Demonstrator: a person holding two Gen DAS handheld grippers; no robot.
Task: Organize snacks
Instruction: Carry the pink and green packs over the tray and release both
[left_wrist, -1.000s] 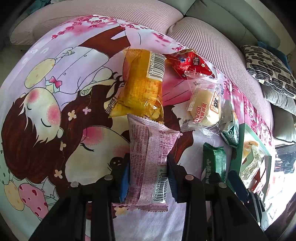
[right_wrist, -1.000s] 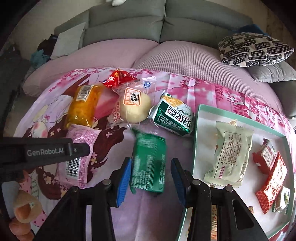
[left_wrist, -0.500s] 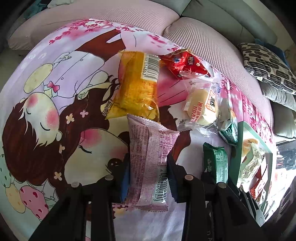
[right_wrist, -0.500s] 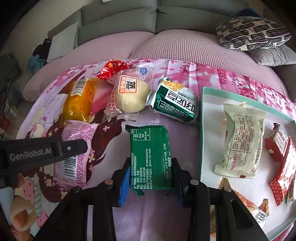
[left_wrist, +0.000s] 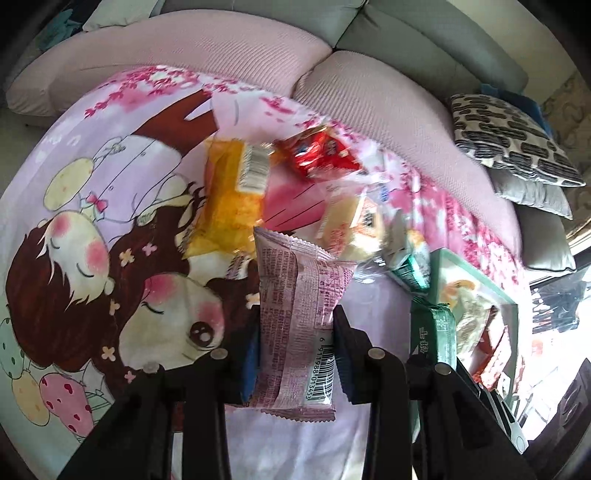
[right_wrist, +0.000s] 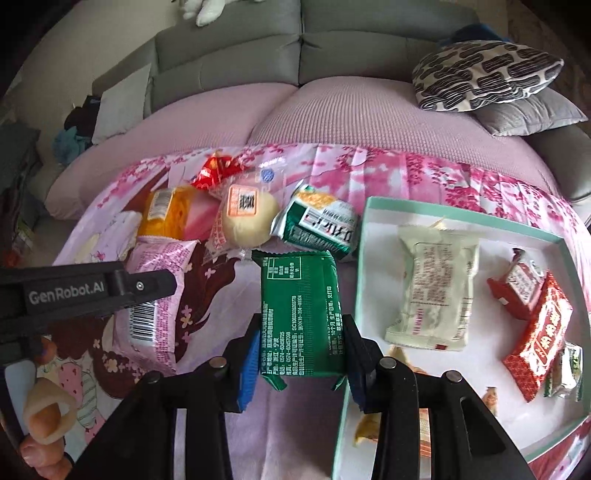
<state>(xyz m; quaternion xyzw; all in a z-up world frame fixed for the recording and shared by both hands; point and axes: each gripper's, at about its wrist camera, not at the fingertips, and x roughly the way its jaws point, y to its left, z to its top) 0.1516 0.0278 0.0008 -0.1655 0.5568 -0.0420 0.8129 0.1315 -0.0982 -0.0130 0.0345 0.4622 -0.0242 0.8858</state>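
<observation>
Left gripper (left_wrist: 295, 350), "GenRobot.AI" lettering showing, clenching pink packet (left_wrist: 299, 325) over cartoon blanket (left_wrist: 92, 221); right gripper (right_wrist: 299, 350) gripping green packet (right_wrist: 301, 314) beside tray's teal rim (right_wrist: 360, 266).

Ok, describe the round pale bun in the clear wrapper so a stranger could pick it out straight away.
Start at the teal-rimmed tray lying on the pink cartoon blanket. Left of it sits a green and white packet, and directly left of that lies the bun. It is the only round, cream-coloured snack in a see-through wrapper, with an orange square label on top.
</observation>
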